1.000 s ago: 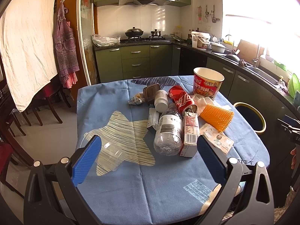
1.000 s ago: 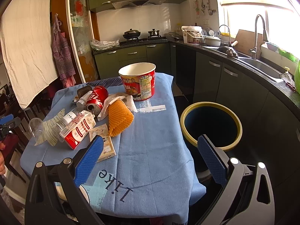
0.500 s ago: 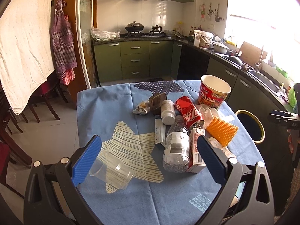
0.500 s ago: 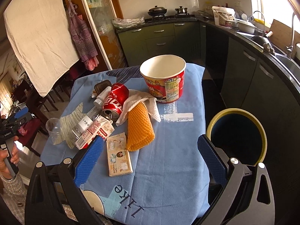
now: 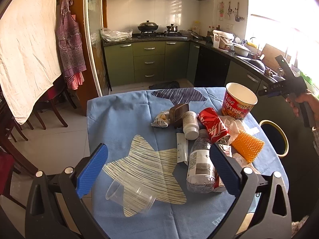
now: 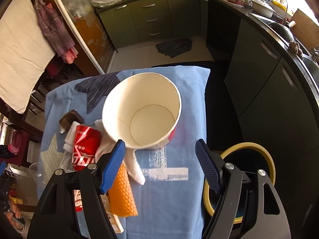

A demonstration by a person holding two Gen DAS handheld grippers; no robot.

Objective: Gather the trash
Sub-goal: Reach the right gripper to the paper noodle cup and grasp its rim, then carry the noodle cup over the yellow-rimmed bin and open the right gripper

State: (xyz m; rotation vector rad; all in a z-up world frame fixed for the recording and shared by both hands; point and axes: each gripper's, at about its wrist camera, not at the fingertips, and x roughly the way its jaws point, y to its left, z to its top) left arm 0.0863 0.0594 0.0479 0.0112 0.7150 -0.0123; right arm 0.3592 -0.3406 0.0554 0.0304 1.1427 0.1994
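The right gripper point(image 6: 160, 155) hangs steeply over the noodle cup point(image 6: 147, 111), which stands upright on the blue-clothed counter point(image 6: 191, 103), mouth up. Its axis therefore runs nearly along the line the fingers point, not across it. In the right wrist view the cup lies just ahead of the fingers and a little toward the left one: the left pad point(image 6: 112, 166) overlaps the near rim in the picture, while the right pad point(image 6: 207, 166) stands clear of the cup's right wall. The fingers are closing, but nothing is pressed between them yet; the cup is ahead of the pads rather than inside the gap, and whether the left pad touches the rim cannot be told.

Judged from this, the coming move turns on getting the rim or wall between the pads: a short reach forward, shifted slightly to the right finger's side, so that one pad goes inside the mouth and the other outside, or both straddle the body. The bin point(image 6: 257, 151) opens just beyond the right finger, off the counter's edge, so the carry would be short.

The left gripper point(image 5: 158, 166) has its fingers wide apart and empty, and is well back from the cup; the clear cup point(image 5: 131, 196) and bottle point(image 5: 200, 163) lie nearer to it. The right hand point(image 5: 305, 104) is plainly the nearer one for the noodle cup
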